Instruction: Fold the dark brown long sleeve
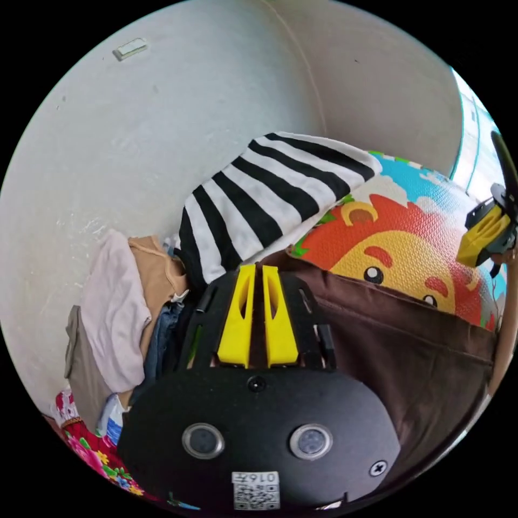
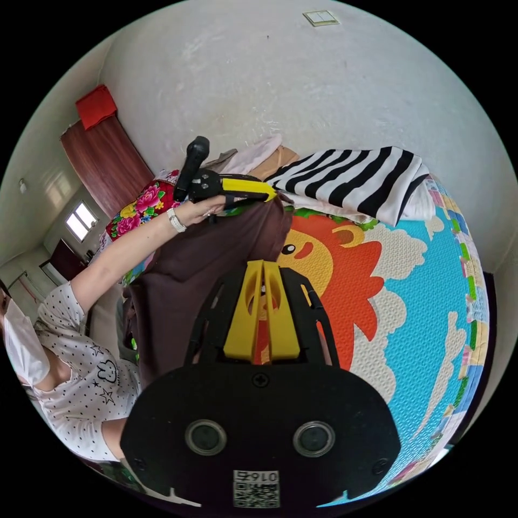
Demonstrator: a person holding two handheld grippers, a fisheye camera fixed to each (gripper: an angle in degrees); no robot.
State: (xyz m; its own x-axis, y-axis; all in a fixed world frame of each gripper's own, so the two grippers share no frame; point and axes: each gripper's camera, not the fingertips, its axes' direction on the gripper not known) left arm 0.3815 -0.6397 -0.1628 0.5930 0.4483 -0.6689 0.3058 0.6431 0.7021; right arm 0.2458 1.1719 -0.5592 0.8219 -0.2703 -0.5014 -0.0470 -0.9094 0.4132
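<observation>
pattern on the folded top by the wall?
Black and white stripes on the folded top, clearest in the right gripper view.

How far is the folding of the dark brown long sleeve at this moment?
Done: no fold is visible yet. In hand: the left gripper is shut on the edge of the dark brown long sleeve, lifting it over the play mat; the right gripper is shut with nothing visibly between its jaws. Left: spreading and every fold.
</observation>
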